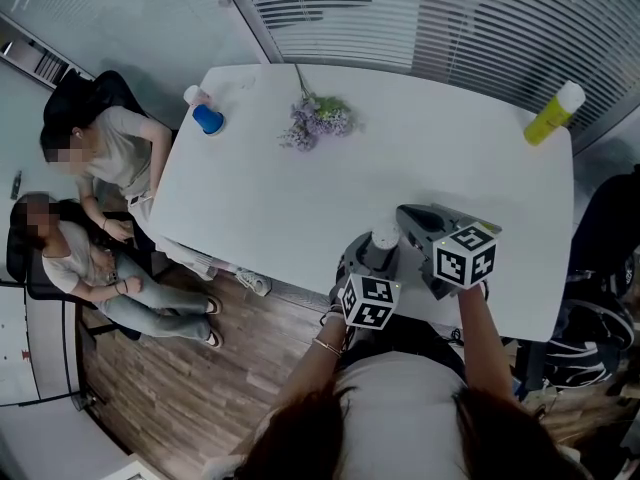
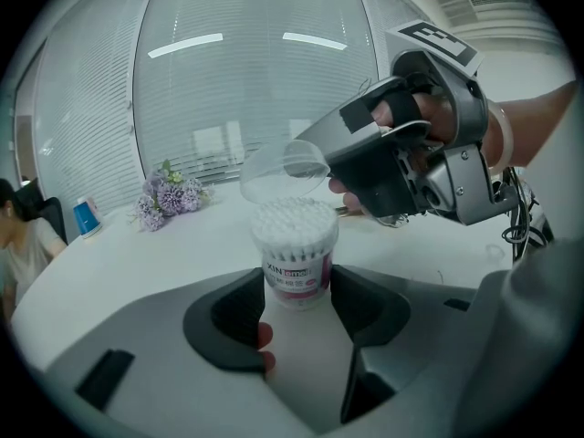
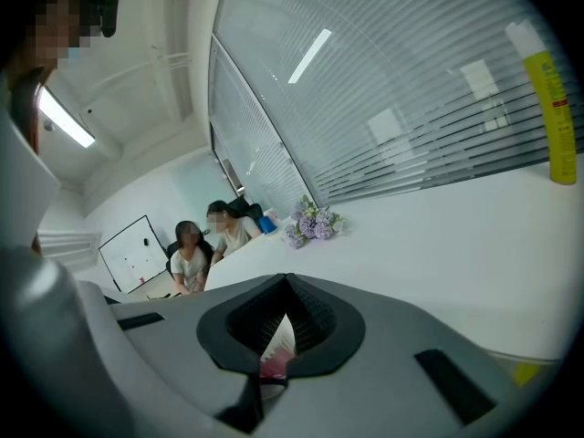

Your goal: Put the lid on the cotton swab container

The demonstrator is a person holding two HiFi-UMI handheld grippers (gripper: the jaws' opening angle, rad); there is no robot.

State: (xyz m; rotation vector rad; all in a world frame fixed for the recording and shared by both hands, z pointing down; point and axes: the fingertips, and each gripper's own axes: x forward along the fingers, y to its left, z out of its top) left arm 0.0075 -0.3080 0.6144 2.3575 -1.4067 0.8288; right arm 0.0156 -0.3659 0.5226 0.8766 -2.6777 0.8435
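The cotton swab container, a clear tub packed with white swabs and carrying a pink label, stands upright between the pads of my left gripper, which is shut on it. From above, the container sits near the table's front edge. Just over its open top hangs the clear round lid, tilted, with my right gripper shut on its rim. In the right gripper view the jaws are nearly together, and only a sliver of the pink label shows through them. The lid does not touch the swabs.
On the white table lie a bunch of purple flowers, a blue cup at the far left corner and a yellow bottle at the far right. Two people sit beside the table's left side.
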